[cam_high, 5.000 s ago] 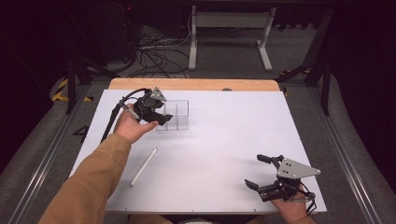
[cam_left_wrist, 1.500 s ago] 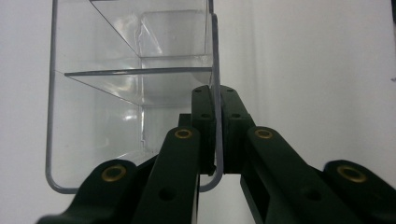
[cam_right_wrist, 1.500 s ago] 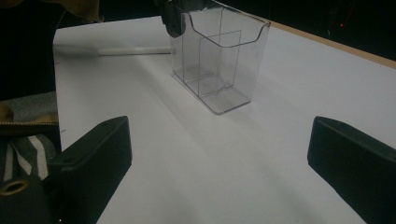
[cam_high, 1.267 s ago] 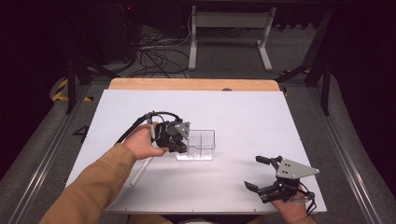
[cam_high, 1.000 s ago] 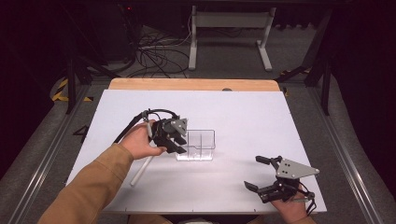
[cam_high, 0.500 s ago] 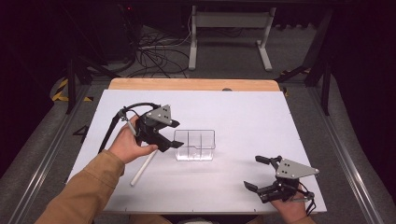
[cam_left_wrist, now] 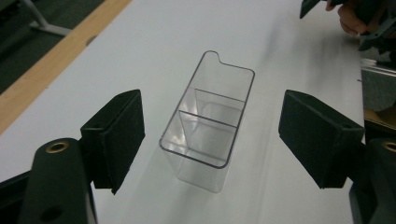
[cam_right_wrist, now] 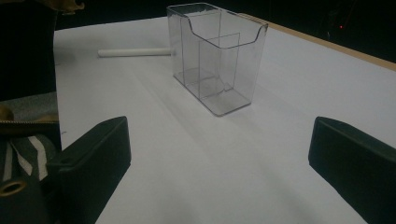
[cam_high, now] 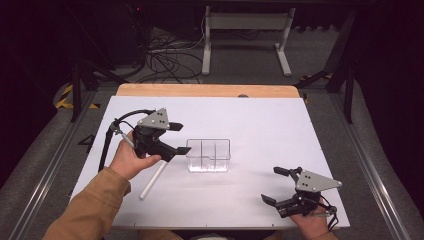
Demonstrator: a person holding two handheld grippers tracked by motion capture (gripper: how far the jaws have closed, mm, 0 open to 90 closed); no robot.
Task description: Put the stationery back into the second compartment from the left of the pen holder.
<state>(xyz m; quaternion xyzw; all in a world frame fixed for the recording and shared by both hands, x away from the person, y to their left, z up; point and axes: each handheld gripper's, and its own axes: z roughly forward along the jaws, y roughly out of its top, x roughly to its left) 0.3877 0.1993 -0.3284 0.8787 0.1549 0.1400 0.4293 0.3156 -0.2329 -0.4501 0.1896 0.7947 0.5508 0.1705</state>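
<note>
left gripper view: clear divided box (cam_left_wrist: 205, 126) beyond spread jaws, untouched.

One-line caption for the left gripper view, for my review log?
Left claw open above the white table, its jaws apart on either side of an empty clear plastic divided organizer standing upright.

Left gripper (cam_high: 179, 138) held in left hand (cam_high: 131, 159), jaws spread wide, nothing between pads, grey plate on top, cable looping back behind it; tan sleeve (cam_high: 90, 210) trails behind hand. Right gripper (cam_high: 276, 186) in right hand (cam_high: 312, 224), low near table edge, jaws wide apart, empty, pointing toward left gripper
</note>
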